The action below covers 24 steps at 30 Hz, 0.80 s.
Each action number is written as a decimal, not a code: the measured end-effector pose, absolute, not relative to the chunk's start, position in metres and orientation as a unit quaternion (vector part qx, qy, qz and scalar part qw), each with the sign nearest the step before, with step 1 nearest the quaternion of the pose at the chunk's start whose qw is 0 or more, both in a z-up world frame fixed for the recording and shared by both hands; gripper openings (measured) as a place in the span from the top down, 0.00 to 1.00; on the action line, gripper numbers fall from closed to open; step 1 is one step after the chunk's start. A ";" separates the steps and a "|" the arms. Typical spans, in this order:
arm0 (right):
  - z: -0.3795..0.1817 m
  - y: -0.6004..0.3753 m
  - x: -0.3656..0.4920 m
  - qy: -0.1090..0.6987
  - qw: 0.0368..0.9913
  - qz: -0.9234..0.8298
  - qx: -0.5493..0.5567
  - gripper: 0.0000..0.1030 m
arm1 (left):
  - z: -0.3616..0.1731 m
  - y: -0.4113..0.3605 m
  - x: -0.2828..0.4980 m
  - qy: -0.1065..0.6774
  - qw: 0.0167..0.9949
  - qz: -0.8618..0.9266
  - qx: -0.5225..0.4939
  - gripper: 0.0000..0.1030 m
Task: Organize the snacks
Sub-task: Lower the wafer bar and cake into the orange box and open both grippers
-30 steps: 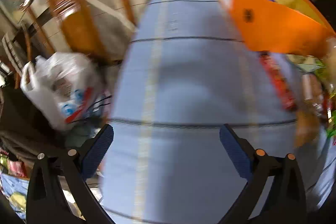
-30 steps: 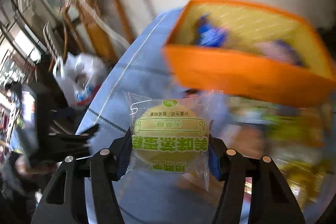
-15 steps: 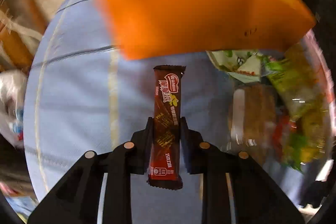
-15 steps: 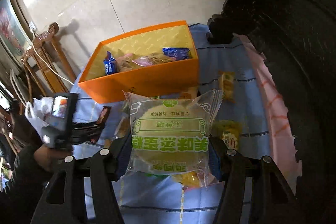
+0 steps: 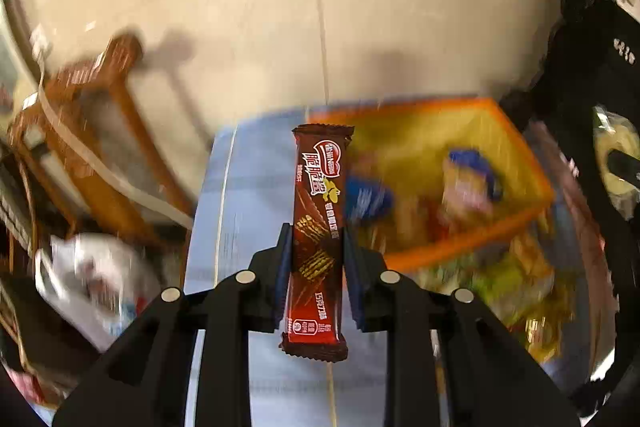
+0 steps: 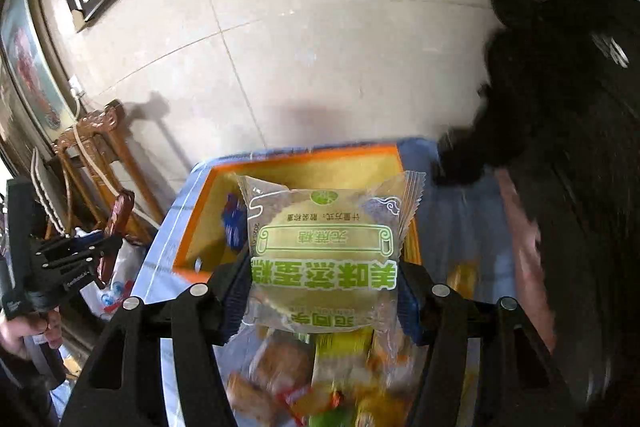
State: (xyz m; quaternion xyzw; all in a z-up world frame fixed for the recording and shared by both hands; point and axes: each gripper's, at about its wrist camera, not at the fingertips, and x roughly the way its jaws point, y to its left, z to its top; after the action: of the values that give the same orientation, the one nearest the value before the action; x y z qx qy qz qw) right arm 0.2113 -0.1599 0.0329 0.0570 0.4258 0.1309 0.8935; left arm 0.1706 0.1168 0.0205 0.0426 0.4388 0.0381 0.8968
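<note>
Inside the orange box (image 6: 192, 227) lie blue-wrapped snacks (image 6: 234, 223).

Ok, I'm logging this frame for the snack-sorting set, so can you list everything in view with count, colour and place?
chocolate wafer bar: one, dark red-brown, upright between the left jaws.
cake packet: one, clear wrapper with green print, between the right jaws.
box: one, orange outside, yellow inside, on the table's far end, blurred blue and pink packets inside.
loose snacks: count unclear, yellow, orange, green, heaped before the box.
tablecloth: one, pale blue with lines.
wooden chair: one, brown, left by the wall.
plastic bag: one, white, below the chair.
dark carved furniture: black, right.
left gripper: black, shut on the bar.
right gripper: black, shut on the packet.
hand: one, lower left, holding the left gripper's handle.
</note>
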 end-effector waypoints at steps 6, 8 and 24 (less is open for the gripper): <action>0.044 -0.158 0.264 0.434 0.891 0.121 0.053 0.41 | 0.051 0.087 0.211 0.409 0.910 0.021 0.055 0.77; 0.042 -0.156 0.277 0.435 0.891 0.118 0.046 0.38 | 0.051 0.079 0.228 0.413 0.909 0.017 0.057 0.75; -0.171 -0.313 0.253 0.576 0.799 -0.075 0.157 0.03 | -0.076 0.085 0.211 0.521 0.852 0.030 0.029 0.04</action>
State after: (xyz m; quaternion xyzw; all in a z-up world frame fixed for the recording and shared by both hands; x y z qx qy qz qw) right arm 0.2533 -0.3125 -0.1709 0.1567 0.5759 -0.0753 0.7988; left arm 0.2111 0.0849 -0.0761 0.0292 0.5215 0.0303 0.8522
